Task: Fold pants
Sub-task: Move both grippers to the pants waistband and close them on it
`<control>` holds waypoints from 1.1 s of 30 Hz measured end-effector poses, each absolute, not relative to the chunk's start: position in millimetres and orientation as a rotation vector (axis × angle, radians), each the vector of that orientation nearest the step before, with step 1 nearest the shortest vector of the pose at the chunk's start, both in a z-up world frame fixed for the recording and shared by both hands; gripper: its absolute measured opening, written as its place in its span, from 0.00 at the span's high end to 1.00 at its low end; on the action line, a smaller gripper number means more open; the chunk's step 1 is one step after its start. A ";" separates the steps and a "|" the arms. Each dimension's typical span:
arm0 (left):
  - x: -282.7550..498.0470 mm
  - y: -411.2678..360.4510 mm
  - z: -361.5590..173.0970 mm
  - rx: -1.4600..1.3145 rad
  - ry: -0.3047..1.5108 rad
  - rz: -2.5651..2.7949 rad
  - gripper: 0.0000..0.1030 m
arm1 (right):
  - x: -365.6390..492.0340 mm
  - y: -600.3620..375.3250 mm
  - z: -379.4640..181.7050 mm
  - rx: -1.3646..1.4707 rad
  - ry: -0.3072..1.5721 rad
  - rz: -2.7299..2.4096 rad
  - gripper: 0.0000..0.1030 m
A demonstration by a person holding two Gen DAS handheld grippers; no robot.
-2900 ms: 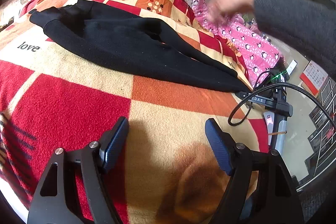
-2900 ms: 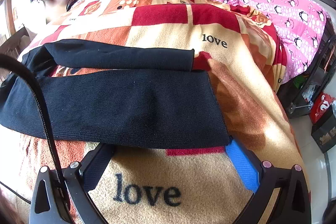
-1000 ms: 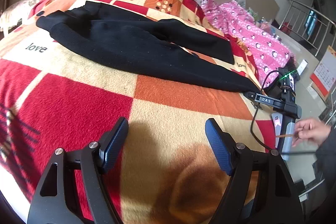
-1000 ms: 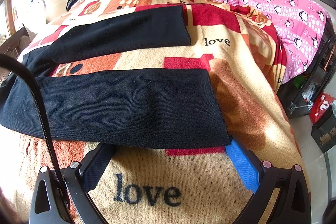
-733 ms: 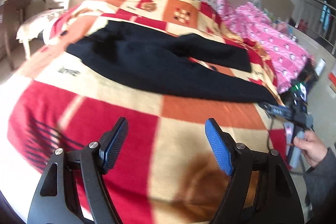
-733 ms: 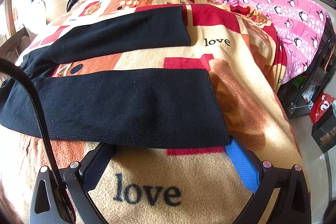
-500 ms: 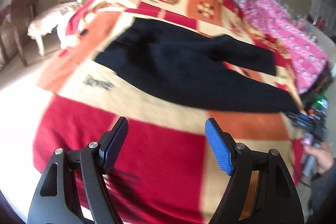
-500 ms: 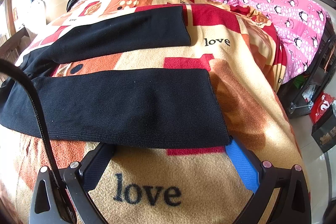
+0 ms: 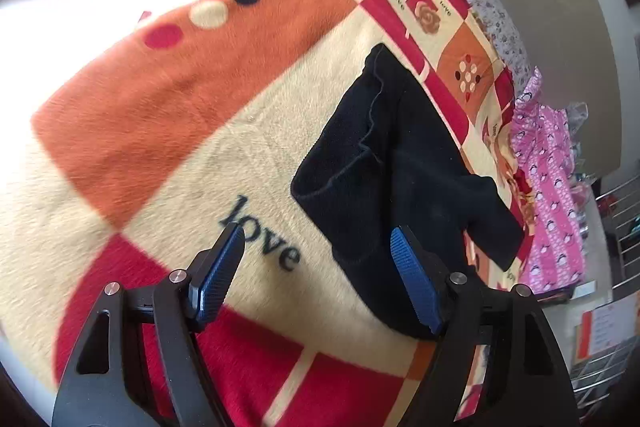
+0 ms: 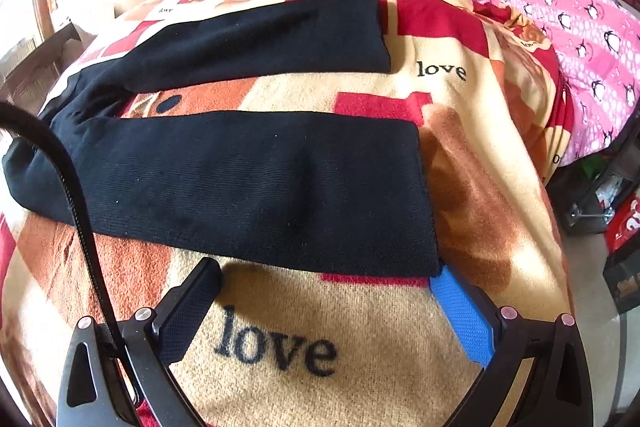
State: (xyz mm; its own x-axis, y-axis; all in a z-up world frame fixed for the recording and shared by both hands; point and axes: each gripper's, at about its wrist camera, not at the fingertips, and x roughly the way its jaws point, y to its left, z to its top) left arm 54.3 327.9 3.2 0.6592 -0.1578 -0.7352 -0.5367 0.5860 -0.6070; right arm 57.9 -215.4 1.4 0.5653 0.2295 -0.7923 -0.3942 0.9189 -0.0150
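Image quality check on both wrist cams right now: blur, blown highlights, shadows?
Left wrist: soft with motion blur, floor at upper left blown out white, black pants lose detail. Right wrist: sharp, knit texture readable on the pants, right gripper casts a shadow on the blanket; strong fisheye curvature in both.

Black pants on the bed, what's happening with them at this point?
A person holds a gripper in each hand over a pair of black pants spread flat on a patchwork blanket, legs apart and unfolded. The left gripper is open near the waistband end, nothing between its fingers. The right gripper is open at the cuff of the nearer leg, its tips by the hem's edge without pinching it. No fold has been made yet.
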 end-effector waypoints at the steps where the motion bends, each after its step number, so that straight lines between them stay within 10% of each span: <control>1: 59.1 328.4 0.1 -0.961 0.855 0.252 0.26 | 56.9 -214.4 1.7 -0.198 0.897 0.368 0.00; 10: 89.0 301.1 4.8 -0.606 0.793 0.267 0.26 | 54.5 -232.4 13.5 -0.081 0.881 0.462 0.11; 19: 68.4 298.7 -7.0 -0.506 0.681 0.183 0.44 | 76.7 -338.8 2.7 0.872 0.955 0.564 0.15; 33: 72.9 298.3 -10.4 -0.541 0.716 0.153 0.45 | 121.9 -299.4 2.9 0.934 1.167 0.515 0.19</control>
